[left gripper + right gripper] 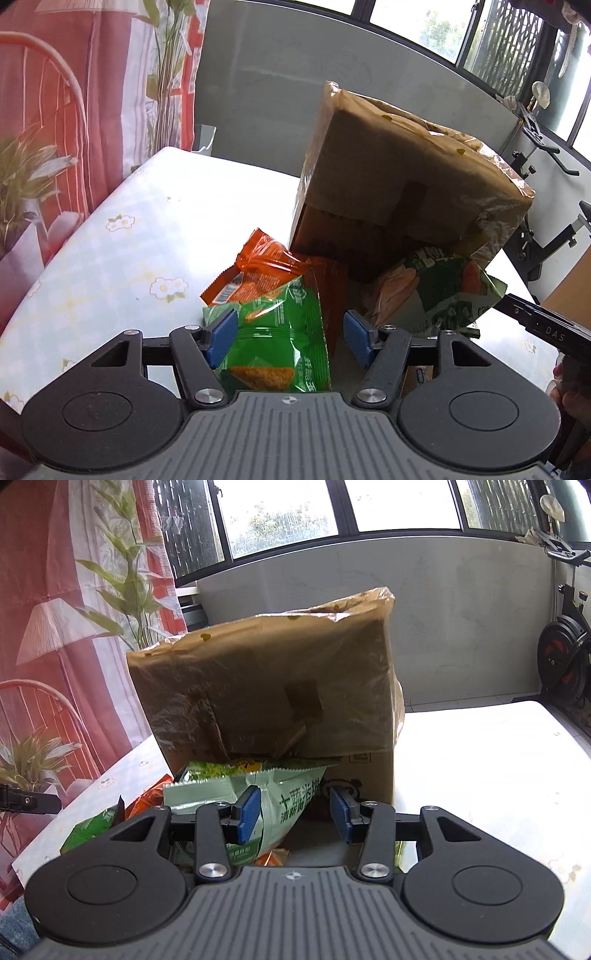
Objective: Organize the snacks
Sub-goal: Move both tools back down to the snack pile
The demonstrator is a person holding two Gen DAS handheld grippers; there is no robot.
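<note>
A brown cardboard box (399, 184) stands on the table, its taped flap hanging over the front; it also shows in the right wrist view (266, 686). My left gripper (290, 338) is open around a green chip bag (280, 339), with an orange bag (258, 269) just behind it. A pale green snack bag (439, 288) lies at the box's mouth. In the right wrist view my right gripper (293, 814) is open, with that pale green bag (280, 797) between its blue pads (248, 812), the right pad clear of it.
The table (122, 236) has a pale flowered cloth and extends right (491, 771). A red patterned curtain (55, 110) hangs at the left. An exercise bike (565, 657) stands at the right. A grey wall and windows are behind.
</note>
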